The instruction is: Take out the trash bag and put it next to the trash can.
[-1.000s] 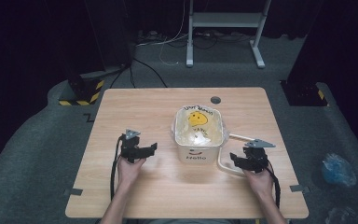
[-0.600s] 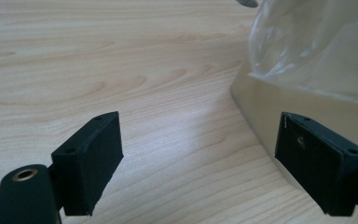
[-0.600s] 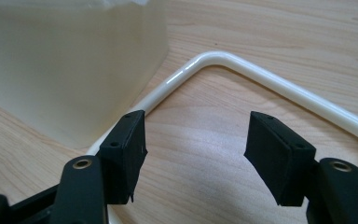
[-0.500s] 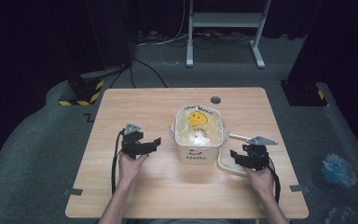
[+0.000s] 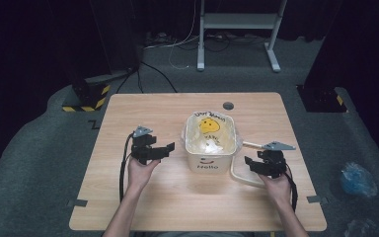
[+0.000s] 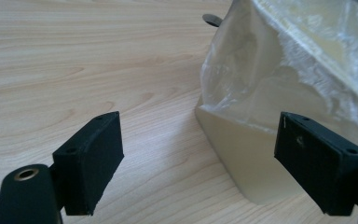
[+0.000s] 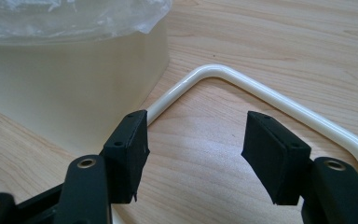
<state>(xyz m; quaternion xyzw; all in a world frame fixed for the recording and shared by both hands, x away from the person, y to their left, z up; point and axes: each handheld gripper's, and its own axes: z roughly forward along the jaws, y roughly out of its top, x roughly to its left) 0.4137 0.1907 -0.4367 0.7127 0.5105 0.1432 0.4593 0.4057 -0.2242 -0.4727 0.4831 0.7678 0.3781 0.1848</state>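
A cream bin with "Hello" on its front stands mid-table, lined with a clear plastic bag showing a yellow smiley. Its white handle lies flat on the table at its right. My left gripper hovers open just left of the bin; in the left gripper view the bin's corner and the bag's edge sit between and beyond the jaws, untouched. My right gripper is open low over the handle; its jaws have just been closing, with bare wood between them.
The wooden table has a dark round hole behind the bin. A metal stand and cables lie on the floor beyond. A blue bag rests on the floor at the right.
My left gripper has lifted a little and edged toward the bin. The right gripper has stayed in place by the handle.
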